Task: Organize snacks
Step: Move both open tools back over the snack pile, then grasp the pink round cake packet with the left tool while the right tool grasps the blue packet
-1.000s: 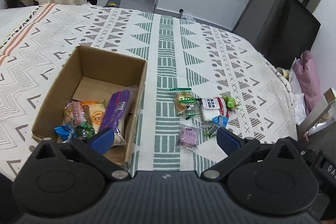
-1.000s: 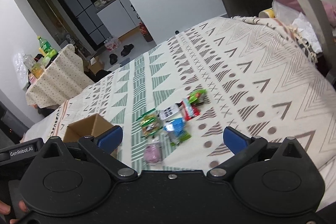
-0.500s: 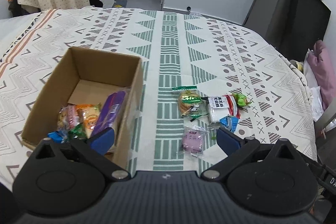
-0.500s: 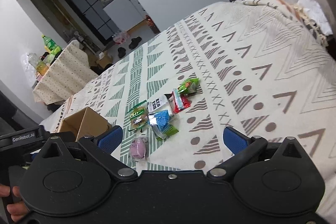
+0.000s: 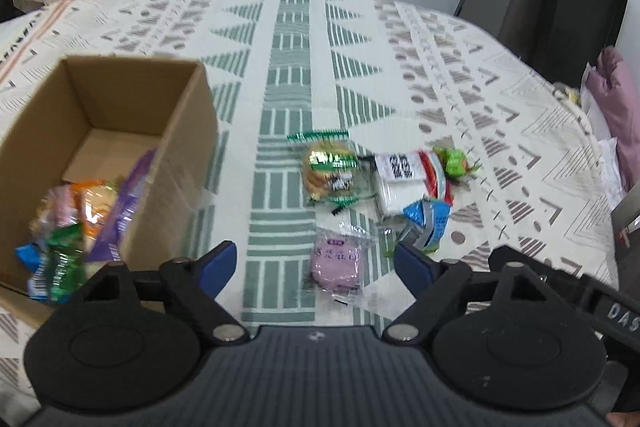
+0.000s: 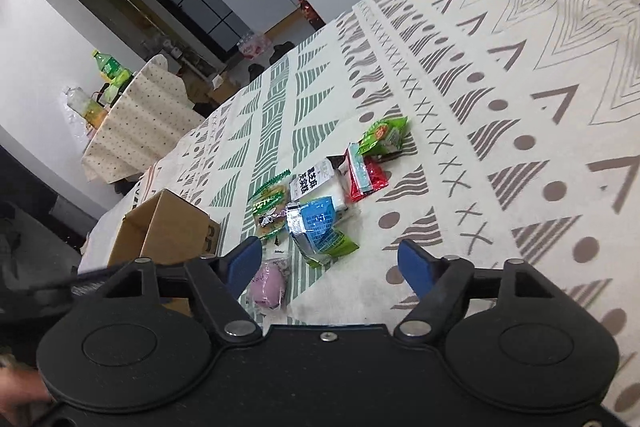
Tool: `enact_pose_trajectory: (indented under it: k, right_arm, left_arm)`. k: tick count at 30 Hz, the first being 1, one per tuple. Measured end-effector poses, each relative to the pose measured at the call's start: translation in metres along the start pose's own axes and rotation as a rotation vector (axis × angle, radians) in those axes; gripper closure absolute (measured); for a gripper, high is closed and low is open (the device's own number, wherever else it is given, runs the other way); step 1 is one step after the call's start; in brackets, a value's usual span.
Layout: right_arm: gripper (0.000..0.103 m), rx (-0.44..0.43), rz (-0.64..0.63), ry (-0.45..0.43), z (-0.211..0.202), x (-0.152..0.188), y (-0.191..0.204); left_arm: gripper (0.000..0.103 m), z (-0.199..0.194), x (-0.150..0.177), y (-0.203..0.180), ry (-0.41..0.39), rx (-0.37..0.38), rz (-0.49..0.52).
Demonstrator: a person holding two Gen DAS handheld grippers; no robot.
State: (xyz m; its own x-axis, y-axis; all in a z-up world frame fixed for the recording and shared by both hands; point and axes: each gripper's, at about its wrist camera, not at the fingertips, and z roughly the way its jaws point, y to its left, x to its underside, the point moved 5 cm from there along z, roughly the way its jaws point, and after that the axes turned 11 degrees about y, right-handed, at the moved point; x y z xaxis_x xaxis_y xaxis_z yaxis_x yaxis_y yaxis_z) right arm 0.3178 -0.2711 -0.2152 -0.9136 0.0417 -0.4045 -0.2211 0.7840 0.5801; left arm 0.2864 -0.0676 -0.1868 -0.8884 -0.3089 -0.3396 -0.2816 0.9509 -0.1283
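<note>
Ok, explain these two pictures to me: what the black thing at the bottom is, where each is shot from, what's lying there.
No robot here: a person carries two tools. Each picture comes from a camera on one tool, looking along its blue-tipped fingers. The left hand-held gripper and the right hand-held gripper are both open and hold nothing. On the patterned cloth stands a cardboard box with some snacks inside. Beside it lie loose packets, including a pink packet, a blue packet and a white packet.
</note>
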Motion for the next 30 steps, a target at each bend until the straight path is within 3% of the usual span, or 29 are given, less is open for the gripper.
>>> enact_pose_trajectory:
  k: [4,14,17,19,30]
  right_arm:
    - [0.032,-0.016,0.005,0.016,0.011,-0.005,0.000]
    - [0.039,-0.036,0.009,0.062,0.037,-0.011,-0.001]
    - [0.039,-0.030,0.017,0.062,0.040,-0.012,-0.003]
    - [0.039,-0.029,0.016,0.061,0.043,-0.015,-0.002]
    - [0.039,-0.017,-0.039,0.054,0.056,-0.021,0.012]
  left_arm:
    - [0.033,0.022,-0.001,-0.002,0.039,0.006,-0.005]
    - [0.046,0.058,-0.004,-0.004,0.086,0.007,0.001]
    - [0.054,0.063,-0.004,-0.003,0.097,0.012,-0.003]
    - [0.067,0.062,-0.004,-0.004,0.092,0.011,-0.004]
    - [0.071,0.047,-0.008,0.012,0.067,-0.003,-0.042]
